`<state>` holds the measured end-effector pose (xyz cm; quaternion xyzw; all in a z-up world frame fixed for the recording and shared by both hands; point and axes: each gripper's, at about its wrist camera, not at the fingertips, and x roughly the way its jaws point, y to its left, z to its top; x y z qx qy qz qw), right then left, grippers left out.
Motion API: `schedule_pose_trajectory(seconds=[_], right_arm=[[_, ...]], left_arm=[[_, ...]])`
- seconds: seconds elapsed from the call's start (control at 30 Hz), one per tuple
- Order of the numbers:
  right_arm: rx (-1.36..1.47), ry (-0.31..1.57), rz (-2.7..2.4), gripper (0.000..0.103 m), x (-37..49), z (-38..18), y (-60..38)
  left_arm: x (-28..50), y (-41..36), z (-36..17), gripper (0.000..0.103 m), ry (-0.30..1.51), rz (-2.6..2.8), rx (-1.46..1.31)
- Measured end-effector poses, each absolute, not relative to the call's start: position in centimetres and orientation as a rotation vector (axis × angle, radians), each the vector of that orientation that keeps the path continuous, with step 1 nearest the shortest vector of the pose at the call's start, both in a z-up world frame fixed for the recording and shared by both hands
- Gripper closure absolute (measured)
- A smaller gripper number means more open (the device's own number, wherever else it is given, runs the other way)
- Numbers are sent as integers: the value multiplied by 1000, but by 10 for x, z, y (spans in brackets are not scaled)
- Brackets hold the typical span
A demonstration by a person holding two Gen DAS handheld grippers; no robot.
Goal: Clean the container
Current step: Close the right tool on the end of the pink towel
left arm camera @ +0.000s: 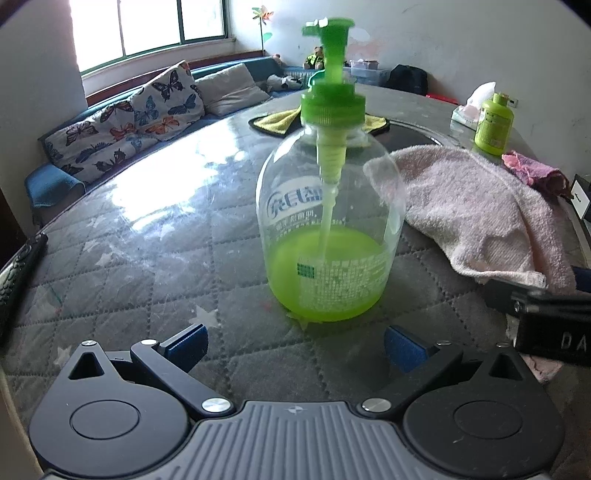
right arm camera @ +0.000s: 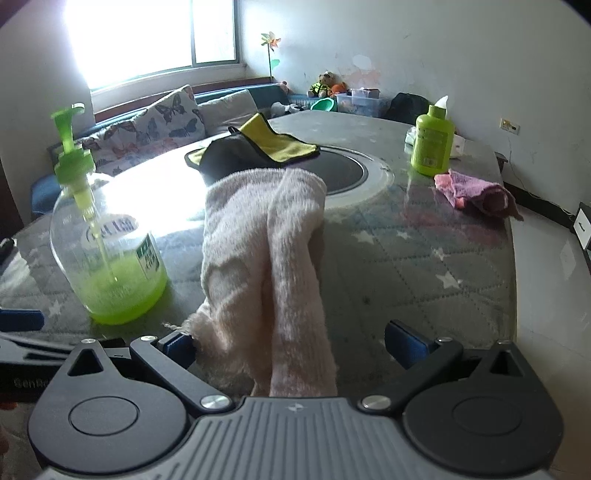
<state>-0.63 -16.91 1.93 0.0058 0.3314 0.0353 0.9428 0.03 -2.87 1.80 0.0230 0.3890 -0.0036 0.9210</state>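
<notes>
I've got the pump bottle (left arm camera: 327,206) standing upright on the quilted table (left arm camera: 147,258), dead ahead of my left gripper (left arm camera: 295,341), whose jaws are spread wide w/ nothing between them. The bottle sits just beyond the blue pads (left arm camera: 186,343), not touching. It's clear plastic, about a third full of green liquid, w/ a tall green pump head (left arm camera: 328,33) on top.

My right gripper (right arm camera: 295,343) is also spread. The pink towel (right arm camera: 266,258) drapes over the gap and down toward the cam, but the pads (right arm camera: 404,347) aren't pinching it, so it's only resting there afaict.

Risks as I judge them:
- Bottle is top-heavy-looking and light. If I nudge it w/ one pad before closing, it may tip or skate on the glossy cover.
- Round, slick wall: a grip too high or off-centre could squirt it out.
- Towel unclamped: any swing of the right side prob drops it, or drags it into the bottle.
- Hitting the pump head could squirt soap out.
</notes>
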Motion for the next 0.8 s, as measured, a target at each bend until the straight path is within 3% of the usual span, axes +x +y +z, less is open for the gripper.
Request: schedule_pose_trajectory(seconds=[0.73, 0.8], right_arm=[[84, 679, 102, 0, 42, 31, -169], [84, 690, 107, 4, 48, 28, -168]], left_arm=[[4, -34, 29, 0, 766, -83, 67], [5, -35, 30, 0, 760, -87, 76]])
